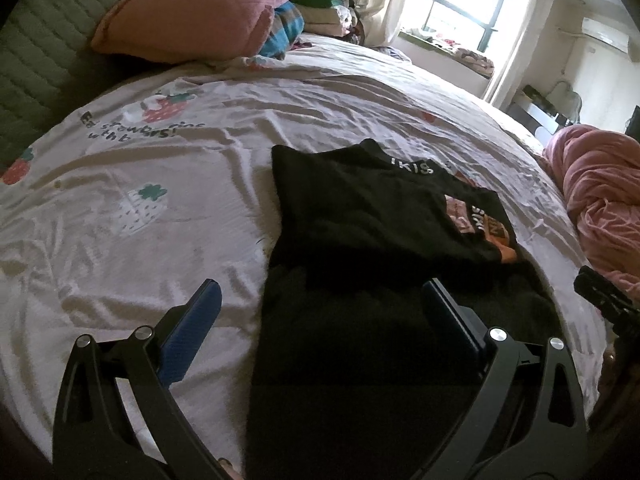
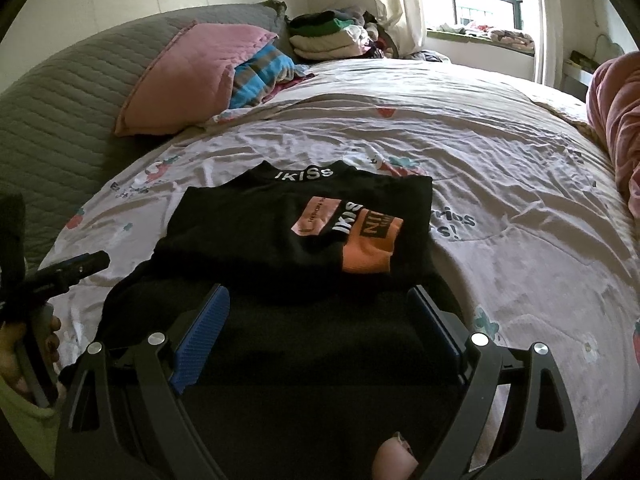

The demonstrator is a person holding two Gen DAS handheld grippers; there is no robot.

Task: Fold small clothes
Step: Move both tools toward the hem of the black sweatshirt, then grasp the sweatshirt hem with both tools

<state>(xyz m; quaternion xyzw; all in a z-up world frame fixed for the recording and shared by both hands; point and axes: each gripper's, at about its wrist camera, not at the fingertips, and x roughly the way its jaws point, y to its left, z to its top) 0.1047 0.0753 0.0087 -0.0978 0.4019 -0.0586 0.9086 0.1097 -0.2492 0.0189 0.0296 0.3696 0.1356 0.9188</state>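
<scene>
Bed with wrinkled strawberry-print sheet. Lying on it: folded black shirt near front edge, pink pillow at headboard side, striped cloth beside pillow, clothes stack in far corner, pink blanket at right edge.

Left gripper and right gripper held low, side by side, blue-padded jaws spread wide, nothing between them. Bare hand wrapped around left gripper's handle.
</scene>
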